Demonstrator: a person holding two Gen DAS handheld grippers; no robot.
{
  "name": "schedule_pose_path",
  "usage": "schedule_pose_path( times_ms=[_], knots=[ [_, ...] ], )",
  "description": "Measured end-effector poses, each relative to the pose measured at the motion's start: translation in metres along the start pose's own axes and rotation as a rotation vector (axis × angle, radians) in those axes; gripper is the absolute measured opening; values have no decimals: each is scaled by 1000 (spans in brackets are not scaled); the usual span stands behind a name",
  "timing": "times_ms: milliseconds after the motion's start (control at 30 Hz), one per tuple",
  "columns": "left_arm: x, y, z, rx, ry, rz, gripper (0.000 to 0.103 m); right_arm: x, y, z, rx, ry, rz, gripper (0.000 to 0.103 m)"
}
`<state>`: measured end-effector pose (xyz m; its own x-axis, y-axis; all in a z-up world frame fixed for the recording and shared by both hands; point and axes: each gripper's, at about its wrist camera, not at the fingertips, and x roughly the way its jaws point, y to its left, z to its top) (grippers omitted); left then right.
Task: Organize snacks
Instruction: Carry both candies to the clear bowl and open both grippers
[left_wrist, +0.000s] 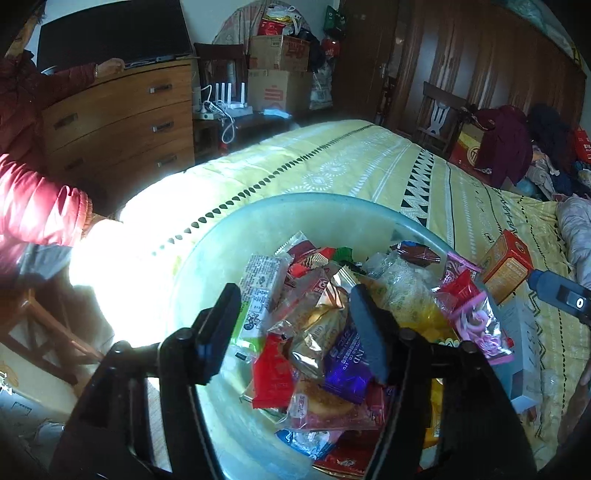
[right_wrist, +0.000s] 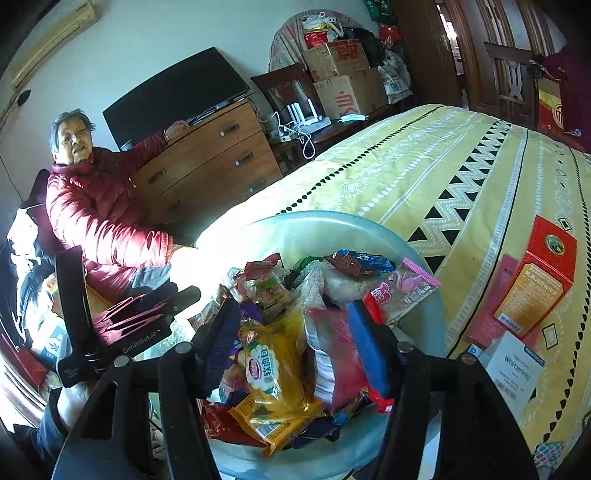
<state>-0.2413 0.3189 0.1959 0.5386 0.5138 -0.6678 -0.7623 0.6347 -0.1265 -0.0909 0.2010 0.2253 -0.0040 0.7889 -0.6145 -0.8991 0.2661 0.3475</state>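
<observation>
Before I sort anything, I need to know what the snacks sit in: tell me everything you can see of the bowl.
The bowl is wide, round and shallow, of pale green translucent material that looks like plastic or frosted glass, with a darker rim. It stands upright on the yellow patterned bedspread, near the bed's edge. Wrapped snacks fill its middle in a loose heap; the far inner wall is bare. Sunlight washes out its left side. Both grippers hang over the heap; neither visibly touches the bowl.

Left gripper gapes above basin heaped with snacks.
</observation>
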Motion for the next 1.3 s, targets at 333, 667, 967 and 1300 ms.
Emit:
schedule_pose_path(
  times_ms=[333,667,967,1300],
  knots=[
    [-21,-30,0,76,-66,45,75,-76,-22,-55,57,-82,-63,67],
    [-48,-72,-12,143,-102,-2,81,-167,-59,-152,159,-126,-20,82],
    [-65,-111,-31,214,-103,-60,86,-185,-63,-314,125,24,-120,82],
    [-85,-159,-52,299,-123,-104,88,-174,-56,-389,17,51,-254,82]
  ],
)
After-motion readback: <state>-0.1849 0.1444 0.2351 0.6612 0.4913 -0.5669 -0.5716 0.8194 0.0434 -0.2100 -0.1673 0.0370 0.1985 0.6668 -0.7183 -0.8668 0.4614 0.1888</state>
